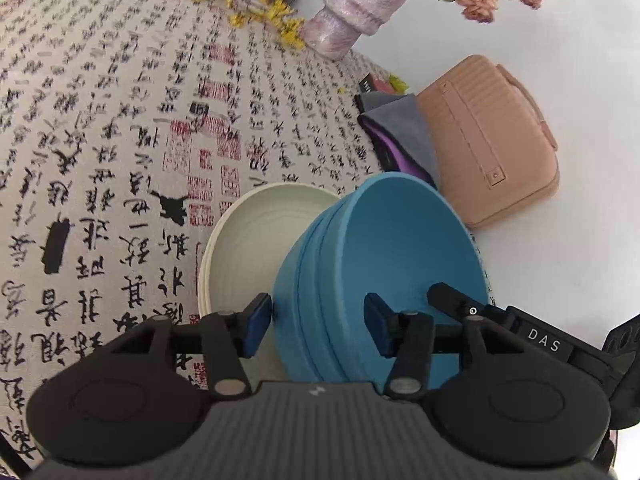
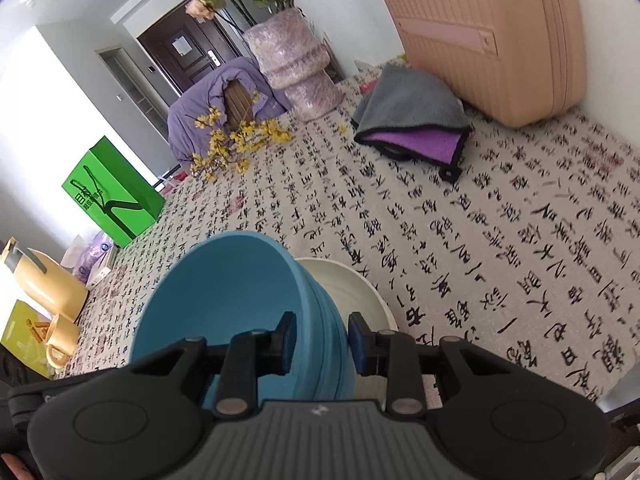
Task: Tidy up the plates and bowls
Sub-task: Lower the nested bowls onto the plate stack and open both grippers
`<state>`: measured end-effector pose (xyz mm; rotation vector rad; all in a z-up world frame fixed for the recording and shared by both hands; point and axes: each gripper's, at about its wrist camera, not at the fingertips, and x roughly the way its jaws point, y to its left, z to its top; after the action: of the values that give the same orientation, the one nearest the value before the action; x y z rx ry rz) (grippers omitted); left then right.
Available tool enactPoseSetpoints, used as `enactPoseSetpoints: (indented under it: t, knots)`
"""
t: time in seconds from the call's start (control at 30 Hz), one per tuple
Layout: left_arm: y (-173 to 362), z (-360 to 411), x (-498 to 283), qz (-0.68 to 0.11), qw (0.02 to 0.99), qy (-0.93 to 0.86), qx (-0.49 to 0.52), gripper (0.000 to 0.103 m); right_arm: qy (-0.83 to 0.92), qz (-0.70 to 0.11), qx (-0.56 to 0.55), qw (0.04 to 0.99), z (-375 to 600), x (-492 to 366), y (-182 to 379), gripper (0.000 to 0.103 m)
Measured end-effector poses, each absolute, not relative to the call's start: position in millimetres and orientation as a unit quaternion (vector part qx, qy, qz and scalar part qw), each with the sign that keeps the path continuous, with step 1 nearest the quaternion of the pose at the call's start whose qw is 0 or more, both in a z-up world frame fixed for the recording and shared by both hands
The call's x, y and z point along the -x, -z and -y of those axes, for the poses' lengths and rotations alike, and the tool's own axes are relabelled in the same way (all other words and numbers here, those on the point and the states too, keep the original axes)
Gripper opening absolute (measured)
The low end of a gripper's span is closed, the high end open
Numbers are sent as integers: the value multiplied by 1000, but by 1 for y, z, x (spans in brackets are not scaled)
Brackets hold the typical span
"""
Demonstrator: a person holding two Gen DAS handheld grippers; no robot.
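A stack of blue bowls (image 1: pixel 372 264) is tilted over a stack of white plates (image 1: pixel 256 236) on the calligraphy tablecloth. My left gripper (image 1: pixel 316 328) straddles the blue bowls' rim, one pad outside and one inside, jaws wide with gaps to the wall. My right gripper (image 2: pixel 320 344) is shut on the opposite wall of the blue bowls (image 2: pixel 240 288), pads pressed on both sides. The white plates (image 2: pixel 360 292) show behind the bowls in the right wrist view. The right gripper's fingertip (image 1: pixel 452 296) also reaches into the bowl in the left wrist view.
A pink suitcase (image 1: pixel 492 136) and a folded grey-purple cloth (image 1: pixel 400 136) lie at the table's right. A pink vase (image 1: pixel 352 12) with flowers stands at the back. A green box (image 2: pixel 112 196), yellow kettle (image 2: pixel 44 284) and mug (image 2: pixel 60 340) sit at the far side.
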<state>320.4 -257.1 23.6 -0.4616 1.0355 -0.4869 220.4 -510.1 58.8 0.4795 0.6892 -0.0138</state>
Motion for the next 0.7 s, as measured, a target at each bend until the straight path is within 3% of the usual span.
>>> enactPoseSetpoints:
  t: [0.43, 0.53, 0.6, 0.7]
  knots:
    - [-74, 250, -254, -326, 922, 187, 94, 70, 16, -254, -136, 957, 488, -169, -91, 38]
    - [-79, 249, -234, -273, 946, 165, 55, 80, 11, -217, -100, 971, 475, -155, -96, 45]
    - [-81, 247, -223, -244, 957, 156, 33, 84, 12, -191, -73, 979, 465, -145, -98, 56]
    - [-80, 240, -213, -224, 964, 138, 26, 89, 1, -164, -50, 985, 452, -134, -98, 60]
